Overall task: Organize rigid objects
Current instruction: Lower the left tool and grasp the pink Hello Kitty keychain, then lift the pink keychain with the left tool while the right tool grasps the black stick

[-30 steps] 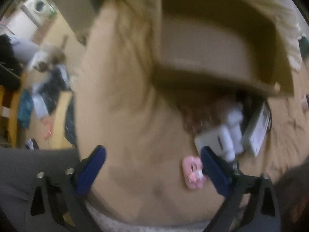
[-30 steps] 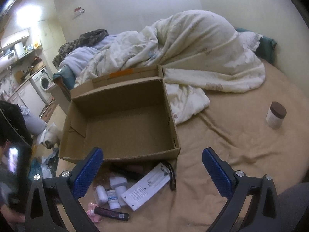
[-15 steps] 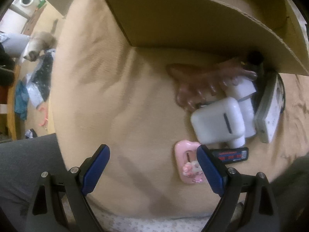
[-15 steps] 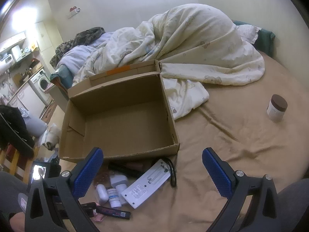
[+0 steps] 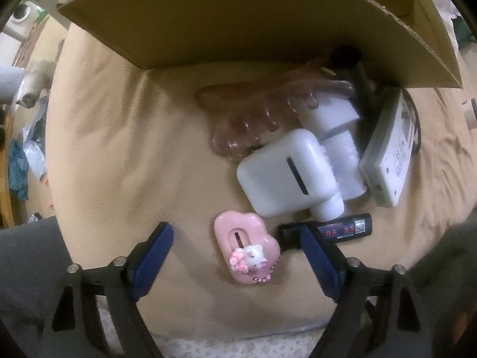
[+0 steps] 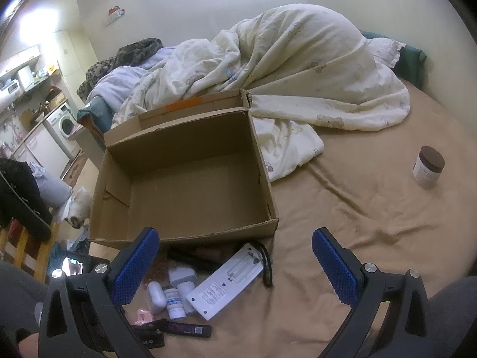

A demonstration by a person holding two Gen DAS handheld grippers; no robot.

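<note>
Tan bedsheet (image 5: 125, 149), empty cardboard box (image 6: 184, 179) at twelve o'clock. Left gripper (image 5: 235, 247), blue fingers spread wide, straddling pink cat-charm case (image 5: 247, 250). Lower squarely, clear black stick (image 5: 342, 228) at three o'clock, pinch midbody. Right gripper (image 6: 235, 265) spread, idle.

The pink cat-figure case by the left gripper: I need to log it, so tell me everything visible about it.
The pink case looks like glossy plastic, cloud-shaped, with a dark slot in a raised oval and a small white cat figure with a pink bow on its near end. It lies flat on the tan bedsheet, between the open fingers of the left gripper, nearer the right finger, untouched.
</note>
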